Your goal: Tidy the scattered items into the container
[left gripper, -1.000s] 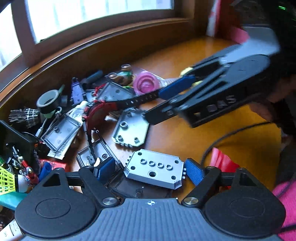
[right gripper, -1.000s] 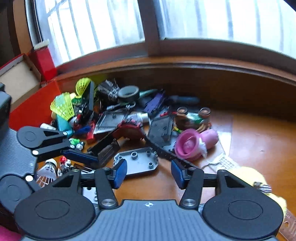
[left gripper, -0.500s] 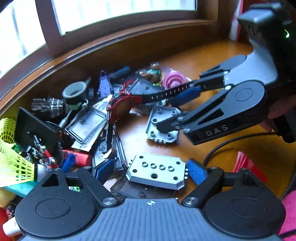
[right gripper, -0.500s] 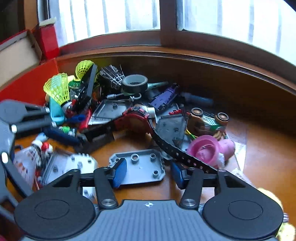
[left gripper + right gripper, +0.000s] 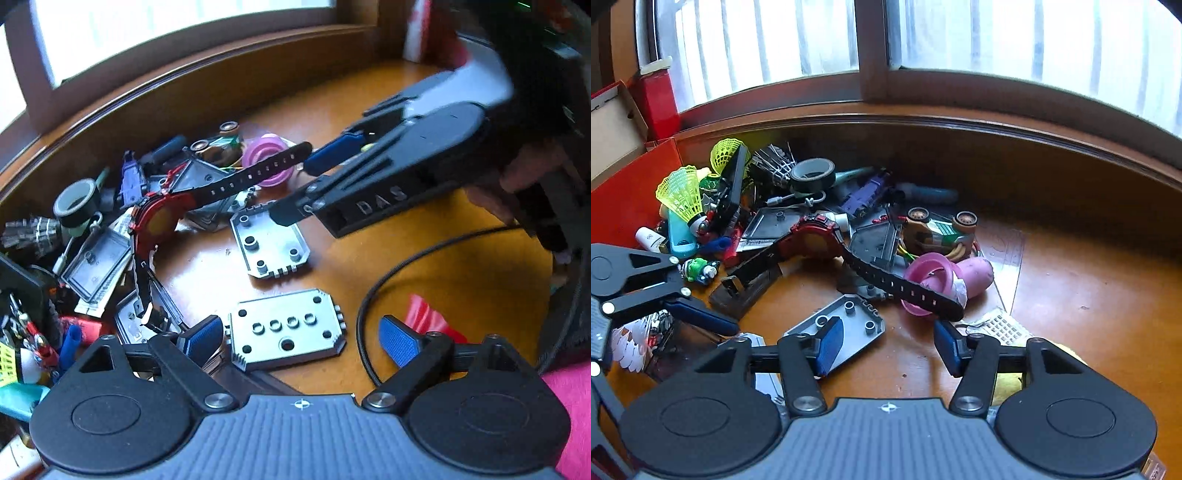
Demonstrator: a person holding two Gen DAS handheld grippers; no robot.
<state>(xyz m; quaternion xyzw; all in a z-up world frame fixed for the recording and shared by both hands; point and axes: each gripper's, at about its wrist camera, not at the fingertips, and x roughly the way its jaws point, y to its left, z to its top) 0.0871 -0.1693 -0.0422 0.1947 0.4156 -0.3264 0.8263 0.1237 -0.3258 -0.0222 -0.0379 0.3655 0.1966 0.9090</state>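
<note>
From the left wrist camera, the left gripper (image 5: 301, 338) hangs low over the wooden table (image 5: 443, 273) with its jaws opening. A grey metal plate (image 5: 286, 328) with a row of holes lies flat on the wood between the two blue pads; the left pad (image 5: 202, 334) sits just beside the plate's edge, while the right pad (image 5: 399, 341) stands clear of it, so nothing is clamped. A second grey plate (image 5: 271, 245) lies a little farther off. Above it the right gripper (image 5: 310, 188) reaches in from the right with its fingers apart. The end of the black strap of a red watch (image 5: 160, 218) lies close to its upper finger, but contact cannot be told. The watch rests on the heap of clutter by the wall.

From the right wrist camera, the right gripper (image 5: 886, 345) has its jaws parted and holds nothing. The second grey plate (image 5: 846, 325) lies tilted on the table, partly behind the left pad (image 5: 829, 343). The watch's strap tip (image 5: 945, 308) ends just above the right pad (image 5: 947, 345). A red-walled box (image 5: 631, 188), the container, stands at the left beside the heap. The left gripper (image 5: 701, 314) enters from the left edge.
</note>
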